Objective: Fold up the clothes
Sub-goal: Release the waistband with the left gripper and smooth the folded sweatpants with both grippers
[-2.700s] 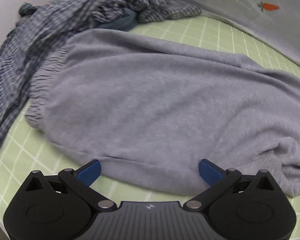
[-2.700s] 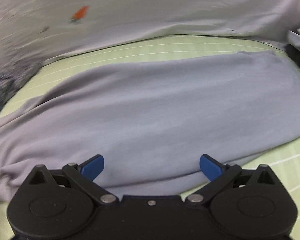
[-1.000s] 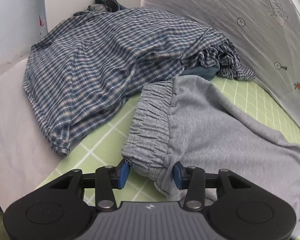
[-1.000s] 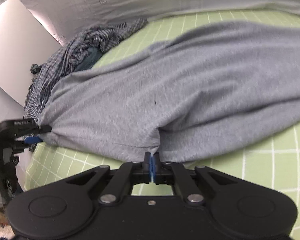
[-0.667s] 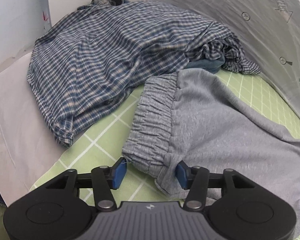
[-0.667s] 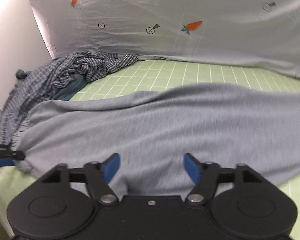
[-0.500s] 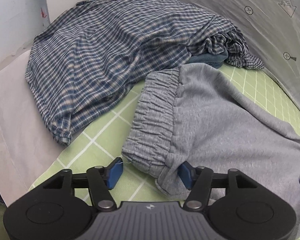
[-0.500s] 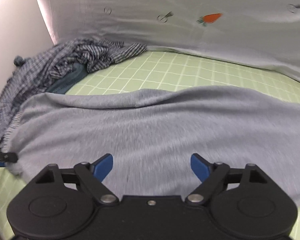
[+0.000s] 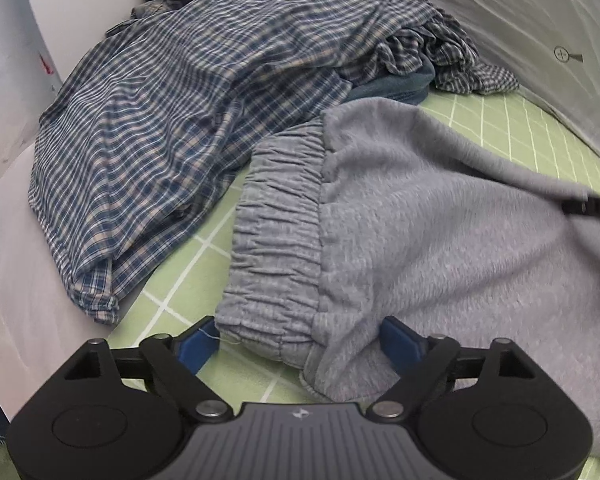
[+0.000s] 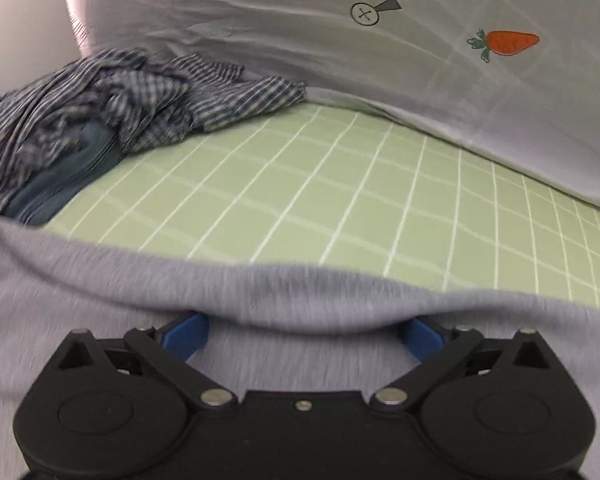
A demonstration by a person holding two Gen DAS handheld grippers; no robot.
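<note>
Grey sweatpants lie across the green checked sheet, with the gathered waistband at their left end. My left gripper points down at the waistband's near corner. Its jaws are opening, the corner lies loose between the blue pads, and nothing is gripped. In the right wrist view the sweatpants fill the foreground, blurred. My right gripper hovers over their far edge, jaws opening wide, with cloth under and between the fingers but not pinched. A black part of that gripper shows at the right edge of the left wrist view.
A crumpled blue plaid shirt lies over a dark blue garment beyond the waistband. A pale cloth with carrot prints rises behind the sheet. A white panel borders the left side.
The left jaws spread apart and let go of the waistband corner. The right gripper released the pants' near edge, opened wide, and swept across the pants towards their far edge.
</note>
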